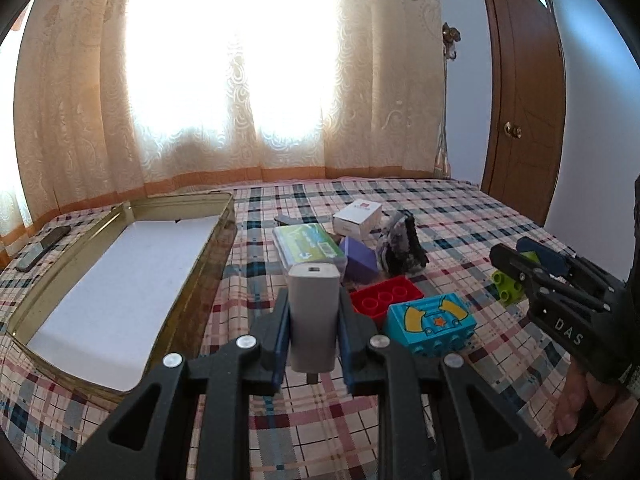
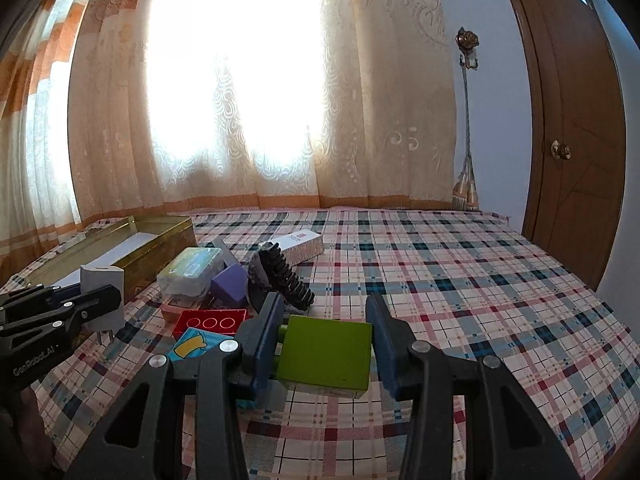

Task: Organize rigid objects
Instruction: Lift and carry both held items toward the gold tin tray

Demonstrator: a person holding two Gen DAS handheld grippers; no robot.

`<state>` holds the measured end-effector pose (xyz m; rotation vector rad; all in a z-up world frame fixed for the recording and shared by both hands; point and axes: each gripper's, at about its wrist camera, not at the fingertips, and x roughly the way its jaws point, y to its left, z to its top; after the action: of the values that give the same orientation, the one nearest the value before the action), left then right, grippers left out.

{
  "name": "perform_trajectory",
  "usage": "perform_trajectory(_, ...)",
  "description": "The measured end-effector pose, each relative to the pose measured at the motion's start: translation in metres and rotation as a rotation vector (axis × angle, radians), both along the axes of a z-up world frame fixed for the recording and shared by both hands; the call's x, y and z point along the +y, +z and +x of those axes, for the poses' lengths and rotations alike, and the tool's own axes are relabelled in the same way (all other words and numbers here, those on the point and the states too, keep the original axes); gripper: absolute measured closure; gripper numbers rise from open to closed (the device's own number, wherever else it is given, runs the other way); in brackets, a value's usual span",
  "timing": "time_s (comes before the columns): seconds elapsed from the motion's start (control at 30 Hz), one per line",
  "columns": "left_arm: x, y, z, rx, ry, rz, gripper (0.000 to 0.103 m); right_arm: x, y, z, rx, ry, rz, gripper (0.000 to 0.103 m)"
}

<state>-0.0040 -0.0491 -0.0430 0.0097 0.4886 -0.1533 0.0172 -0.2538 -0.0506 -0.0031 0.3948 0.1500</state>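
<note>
My left gripper [image 1: 313, 320] is shut on a grey charger block [image 1: 313, 312] with plug prongs below, held above the plaid bedspread; the charger [image 2: 102, 298] also shows in the right wrist view. To its left lies an open gold tin [image 1: 48, 312] lined with white paper. My right gripper [image 2: 326, 340] is shut on a lime green toy brick [image 2: 326, 354], seen as the green brick [image 1: 508, 282] from the left. Between them lie a red brick [image 1: 386, 294], a blue printed brick [image 1: 432, 324], a purple block [image 1: 358, 260], a clear card box [image 1: 308, 246] and a black comb-like piece [image 1: 402, 248].
A white carton [image 1: 357, 218] lies behind the pile. A dark phone [image 1: 42, 248] rests left of the tin. Curtains hang behind the bed and a wooden door [image 2: 580, 120] stands at the right. Bare bedspread [image 2: 480, 280] stretches to the right.
</note>
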Motion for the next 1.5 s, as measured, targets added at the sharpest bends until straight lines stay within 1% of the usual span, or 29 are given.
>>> perform_trajectory(0.3, 0.003, 0.001, -0.006, -0.025, 0.012, -0.013, 0.083, -0.001, 0.002, -0.006, -0.045, -0.009, 0.002, 0.057)
perform_trajectory(0.53, 0.007, 0.003, -0.011, -0.055, 0.034, 0.001, 0.083, 0.002, 0.003, -0.011, -0.072, -0.019, 0.001, 0.057)
perform_trajectory(1.0, 0.034, 0.004, -0.017, -0.081, 0.093, -0.011, 0.083, 0.032, 0.004, -0.018, -0.103, 0.024, -0.025, 0.057)
perform_trajectory(1.5, 0.063, 0.002, -0.021, -0.077, 0.150, -0.041, 0.083, 0.061, 0.004, -0.026, -0.128, 0.066, -0.048, 0.057)
